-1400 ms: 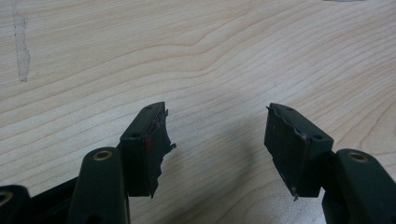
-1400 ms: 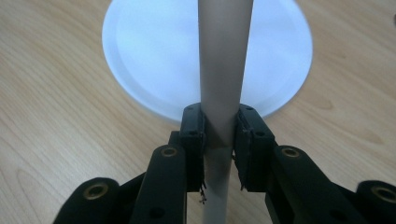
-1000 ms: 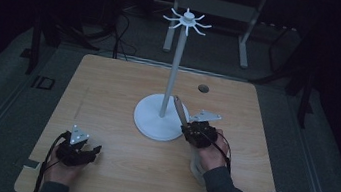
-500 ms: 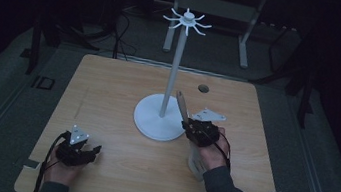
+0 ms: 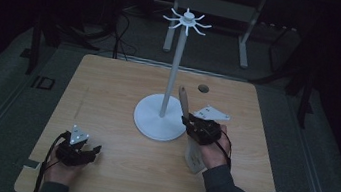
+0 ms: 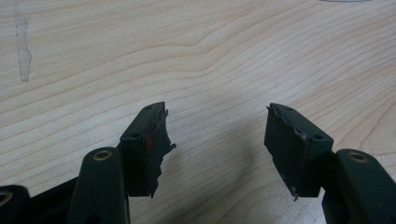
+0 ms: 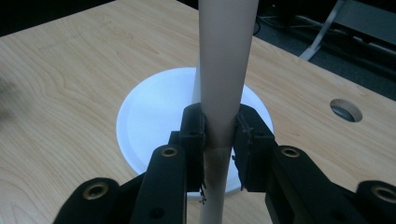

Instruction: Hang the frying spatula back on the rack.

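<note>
At the centre right of the high view, the right hand-held gripper (image 5: 189, 123) is clenched on a pale wooden spatula (image 5: 184, 100), whose handle rises tilted just beside the white stand's pole (image 5: 174, 71). The stand's round base (image 5: 151, 118) sits mid-desk (image 5: 108, 92); a hole (image 5: 203, 88) lies beyond it. At the lower left, the left hand-held gripper (image 6: 217, 140) rests released, jaws spread over bare wood.
</note>
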A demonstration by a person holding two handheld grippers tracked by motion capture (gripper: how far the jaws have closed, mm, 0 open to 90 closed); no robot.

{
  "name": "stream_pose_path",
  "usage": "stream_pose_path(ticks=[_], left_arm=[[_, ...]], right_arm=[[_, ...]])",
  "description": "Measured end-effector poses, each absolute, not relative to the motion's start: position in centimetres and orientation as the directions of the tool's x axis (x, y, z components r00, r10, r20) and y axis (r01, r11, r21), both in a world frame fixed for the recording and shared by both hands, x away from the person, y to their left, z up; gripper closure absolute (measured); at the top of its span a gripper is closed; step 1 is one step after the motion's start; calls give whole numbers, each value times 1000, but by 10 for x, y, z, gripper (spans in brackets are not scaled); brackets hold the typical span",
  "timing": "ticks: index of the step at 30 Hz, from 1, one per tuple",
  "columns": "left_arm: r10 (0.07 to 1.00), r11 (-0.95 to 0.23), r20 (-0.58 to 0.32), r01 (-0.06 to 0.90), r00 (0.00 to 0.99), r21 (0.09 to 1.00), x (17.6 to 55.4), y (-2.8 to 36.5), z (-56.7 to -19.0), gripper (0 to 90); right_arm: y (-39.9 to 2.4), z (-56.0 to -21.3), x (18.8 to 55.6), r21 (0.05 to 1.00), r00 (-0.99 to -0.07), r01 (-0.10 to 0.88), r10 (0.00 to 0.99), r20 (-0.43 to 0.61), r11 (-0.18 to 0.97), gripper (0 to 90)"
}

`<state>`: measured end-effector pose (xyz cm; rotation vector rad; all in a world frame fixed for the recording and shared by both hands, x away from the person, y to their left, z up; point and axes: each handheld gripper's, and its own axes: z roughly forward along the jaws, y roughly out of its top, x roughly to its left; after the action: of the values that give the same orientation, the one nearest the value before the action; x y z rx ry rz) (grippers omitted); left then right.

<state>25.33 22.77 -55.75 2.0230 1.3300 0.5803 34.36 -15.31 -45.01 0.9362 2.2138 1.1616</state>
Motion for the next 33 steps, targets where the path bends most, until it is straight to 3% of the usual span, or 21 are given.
stream_pose_path(ticks=[33], left_arm=[[920, -282, 14, 638, 391, 716, 253, 228, -558, 395]], right_arm=[[-148, -424, 343, 902, -685, 270, 725, -65, 336, 747]])
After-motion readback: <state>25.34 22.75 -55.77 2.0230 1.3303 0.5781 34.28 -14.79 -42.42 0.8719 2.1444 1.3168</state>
